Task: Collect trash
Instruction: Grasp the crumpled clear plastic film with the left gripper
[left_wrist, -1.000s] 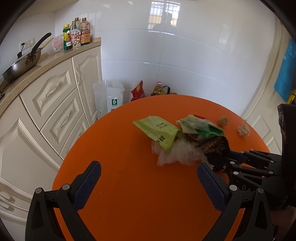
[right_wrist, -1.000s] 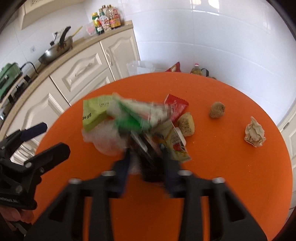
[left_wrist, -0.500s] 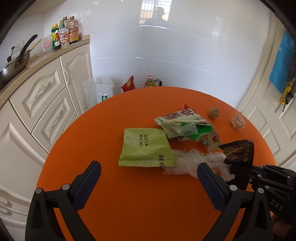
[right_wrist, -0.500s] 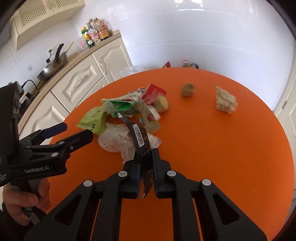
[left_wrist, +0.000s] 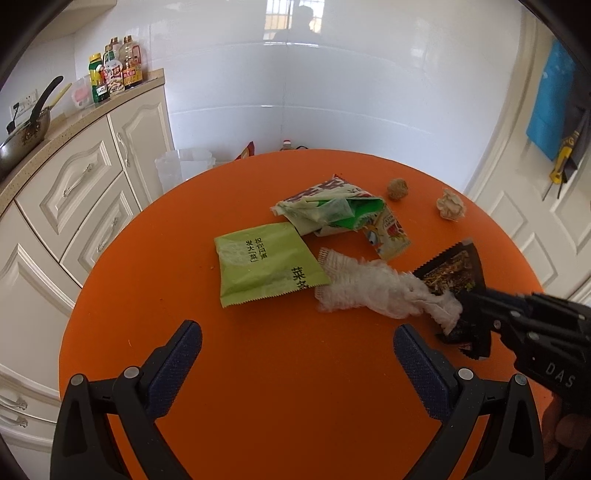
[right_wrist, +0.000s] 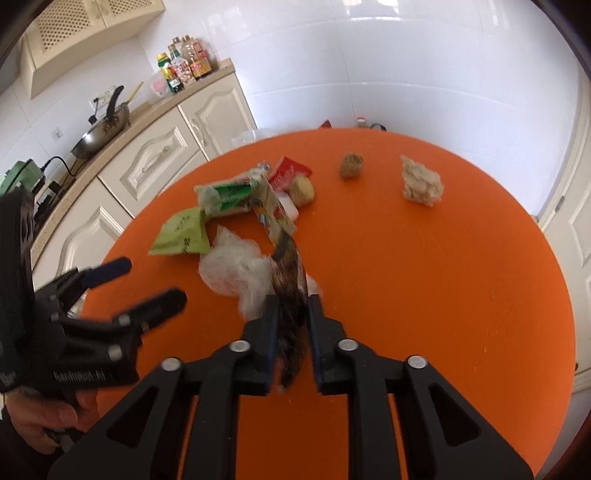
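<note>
Hovering over the orange round table, the left gripper stands wide open and empty; the green snack packet lies ahead, beside white plastic film. Right wrist view: right gripper, jaws opening, dark snack wrapper between the pads, apparently loose; film just left; crumpled paper ball well apart.

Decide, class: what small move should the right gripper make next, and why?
Probably let go fully and back off: the right gripper is opening its jaws, the black wrapper sits loosely between them over the orange table, tangled with the white netting.
</note>
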